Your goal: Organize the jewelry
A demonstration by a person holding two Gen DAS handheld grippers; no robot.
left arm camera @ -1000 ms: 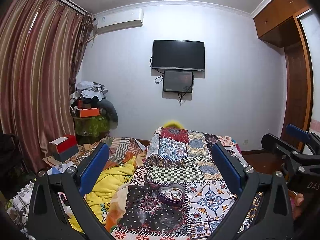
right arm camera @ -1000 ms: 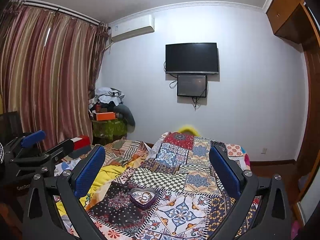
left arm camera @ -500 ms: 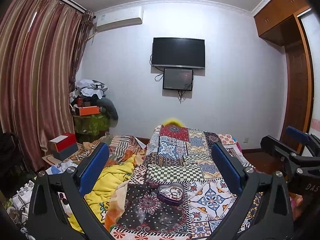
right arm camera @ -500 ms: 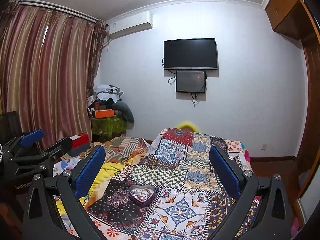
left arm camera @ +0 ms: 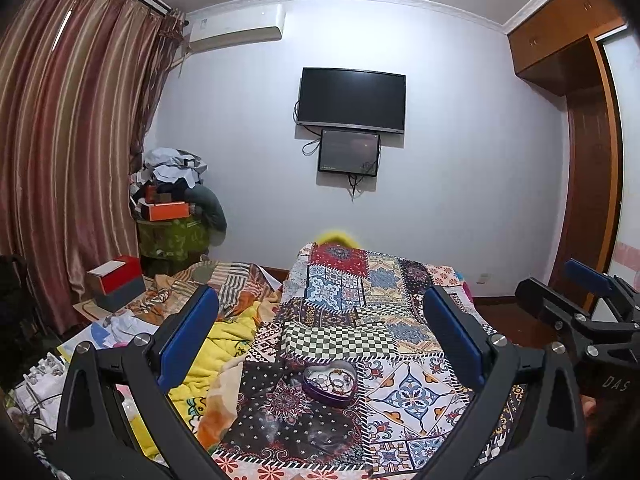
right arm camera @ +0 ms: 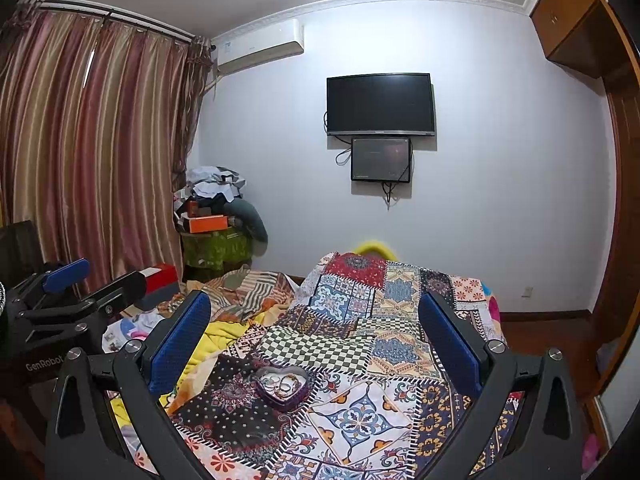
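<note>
Both views have tilted up slightly; the heart-shaped tin [left arm camera: 330, 382] sits lower in frame.
Left gripper [left arm camera: 320, 336] and right gripper [right arm camera: 314, 338], spread wide and empty, hover facing the jewelry-filled tin on the patchwork quilt [left arm camera: 408, 384], likely lining up an approach.

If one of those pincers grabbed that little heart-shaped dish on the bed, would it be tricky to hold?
Probably a bit. The heart-shaped dish looks rigid with a low curved wall, so fingers may slip off the rounded sides. It sits on a soft patchwork quilt, so pushing would likely tilt it rather than slide it. The loose jewelry inside could spill if it tips.
</note>
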